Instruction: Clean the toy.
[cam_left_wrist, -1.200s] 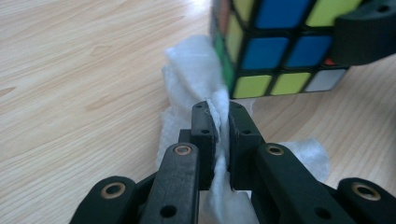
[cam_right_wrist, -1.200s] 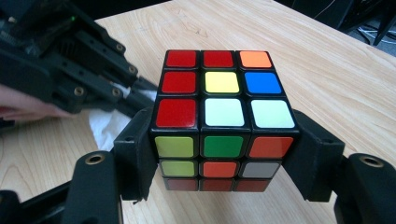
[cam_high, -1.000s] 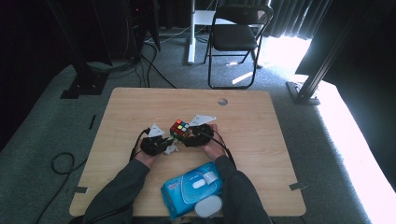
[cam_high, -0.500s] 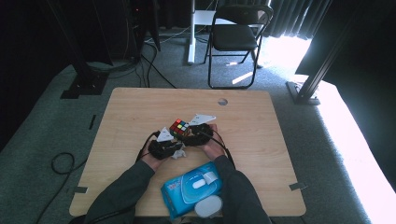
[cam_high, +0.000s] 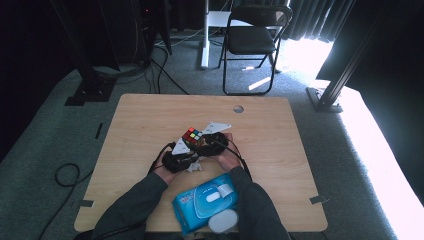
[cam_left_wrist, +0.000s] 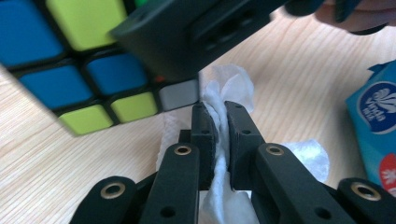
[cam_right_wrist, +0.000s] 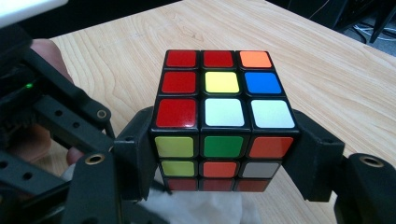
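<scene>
Cube (cam_right_wrist: 224, 123) sits clamped in the right tool (cam_right_wrist: 224, 158), its jaws pressed on two opposite sides, the mostly red and white face up and turned a bit diagonal to the table (cam_high: 300, 150) edges; it has no long axis, being a cube. Left tool (cam_left_wrist: 220, 126) is nearly closed, pinching a white wipe (cam_left_wrist: 224, 93) right against the cube's lower edge. Wipes pack (cam_high: 205, 202) lies on the person's side of the cube; its blue label is too blurry to read. Compared with a second ago, the left tool has slid in closer to the cube.
</scene>
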